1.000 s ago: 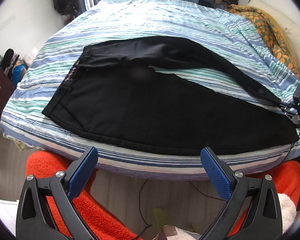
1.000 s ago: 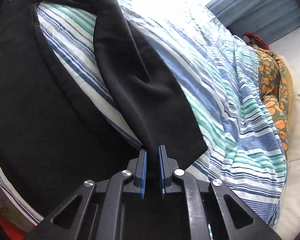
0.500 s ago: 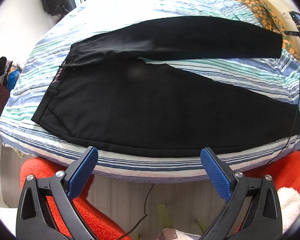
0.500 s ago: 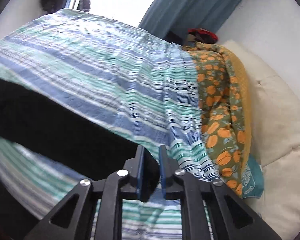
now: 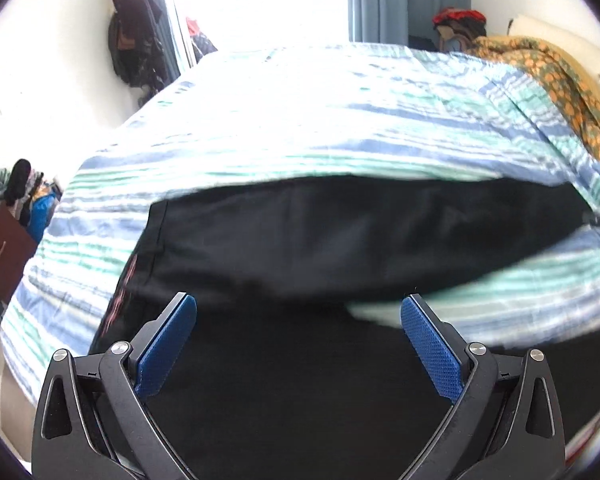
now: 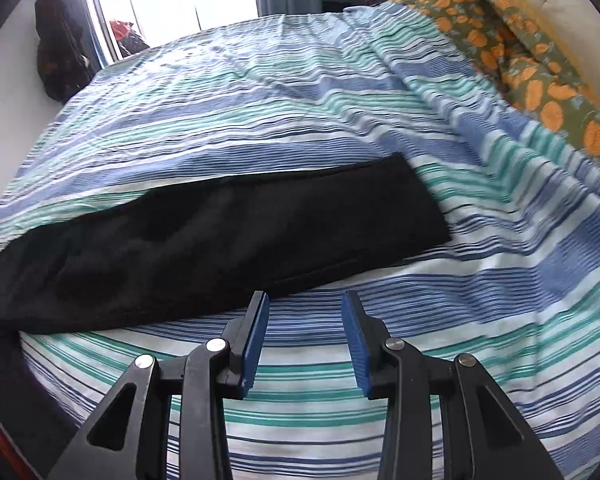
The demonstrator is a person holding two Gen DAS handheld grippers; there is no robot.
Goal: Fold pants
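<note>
Two hand-held grippers hang over the bed (image 6: 340, 92), both spread and holding nothing. The left hand-held gripper (image 5: 298, 316) has its blue pads wide apart just above the black pants (image 5: 340, 240), near the waistband end (this view is blurred). The right hand-held gripper (image 6: 305, 312) is parted less widely, over bare striped sheet just beside one pant leg (image 6: 228, 232), which lies flat across the bed, its hem toward the orange-patterned blanket (image 6: 520, 52).

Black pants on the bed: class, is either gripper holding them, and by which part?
Neither. The left gripper and right gripper are open, nothing between their fingers; the pants lie free.
</note>
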